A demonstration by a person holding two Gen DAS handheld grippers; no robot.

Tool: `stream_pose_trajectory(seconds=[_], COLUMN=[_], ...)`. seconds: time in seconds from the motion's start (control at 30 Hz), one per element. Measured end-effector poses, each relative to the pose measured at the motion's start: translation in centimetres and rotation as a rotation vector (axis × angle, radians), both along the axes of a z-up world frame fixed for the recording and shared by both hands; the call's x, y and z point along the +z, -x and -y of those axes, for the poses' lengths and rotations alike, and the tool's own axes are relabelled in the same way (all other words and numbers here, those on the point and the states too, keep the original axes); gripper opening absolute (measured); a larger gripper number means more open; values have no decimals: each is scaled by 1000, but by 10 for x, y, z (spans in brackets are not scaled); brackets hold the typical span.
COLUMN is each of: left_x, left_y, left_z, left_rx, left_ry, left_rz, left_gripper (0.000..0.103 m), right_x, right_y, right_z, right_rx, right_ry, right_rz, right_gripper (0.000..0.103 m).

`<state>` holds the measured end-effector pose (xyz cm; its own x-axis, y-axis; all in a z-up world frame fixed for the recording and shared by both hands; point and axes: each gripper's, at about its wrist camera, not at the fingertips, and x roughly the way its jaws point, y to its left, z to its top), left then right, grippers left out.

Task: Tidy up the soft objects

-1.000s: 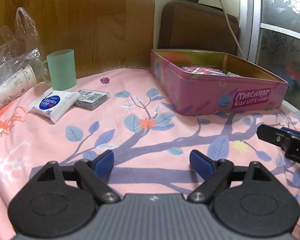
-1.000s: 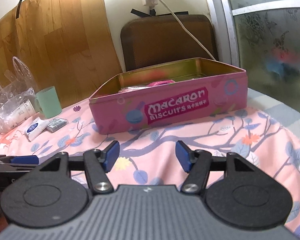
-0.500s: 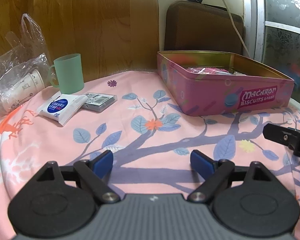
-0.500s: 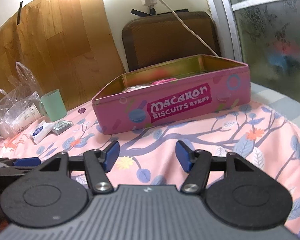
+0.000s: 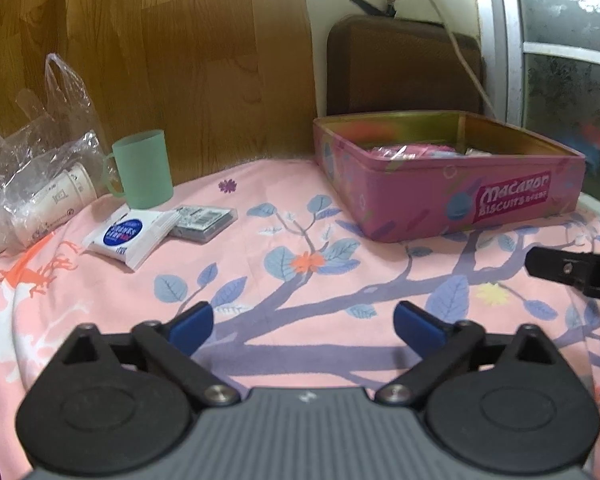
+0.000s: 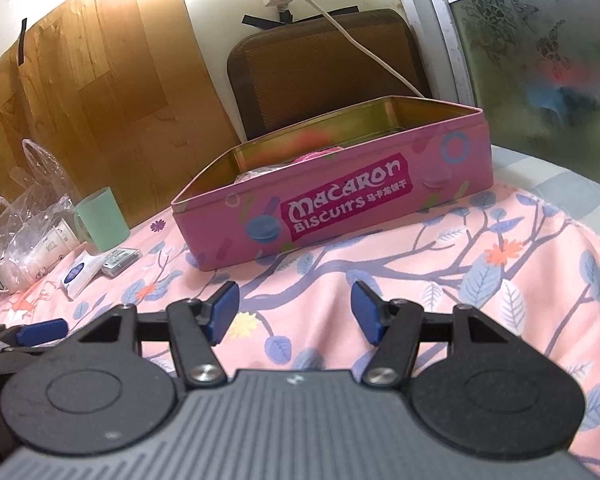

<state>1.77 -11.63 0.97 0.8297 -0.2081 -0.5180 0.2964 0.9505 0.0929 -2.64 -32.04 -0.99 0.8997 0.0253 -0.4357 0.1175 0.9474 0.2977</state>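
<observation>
Soft packets (image 5: 410,151) lie inside the pink tin (image 5: 452,196); before it, the left claw (image 5: 302,322) is opening on nothing, and the right claw (image 6: 295,307) stands apart, empty.

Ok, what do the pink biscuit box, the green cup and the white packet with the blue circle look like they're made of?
Pink biscuit box: likely tin, with printed outer walls and a shiny gold inside that mirrors colours.
Green cup: looks like frosted, matte plastic, slightly translucent.
White packet: seems a soft plastic-film wrapper, with a crimped end and slight sheen; its contents cannot be seen.
</observation>
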Motion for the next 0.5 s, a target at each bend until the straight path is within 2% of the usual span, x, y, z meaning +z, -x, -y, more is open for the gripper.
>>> stream_pose_trajectory(seconds=[0.3,0.5], left_x=[2,2], left_y=[2,4], left_z=[-5,-3], left_rx=[4,19], left_ry=[41,22], left_rz=[7,17], left_gripper=[103,103], right_x=[-1,-1], right_y=[-1,-2], right_z=[2,5], right_rx=[-13,-20], right_ry=[-6,-9], right_rz=[-12,-21], right_gripper=[65,65])
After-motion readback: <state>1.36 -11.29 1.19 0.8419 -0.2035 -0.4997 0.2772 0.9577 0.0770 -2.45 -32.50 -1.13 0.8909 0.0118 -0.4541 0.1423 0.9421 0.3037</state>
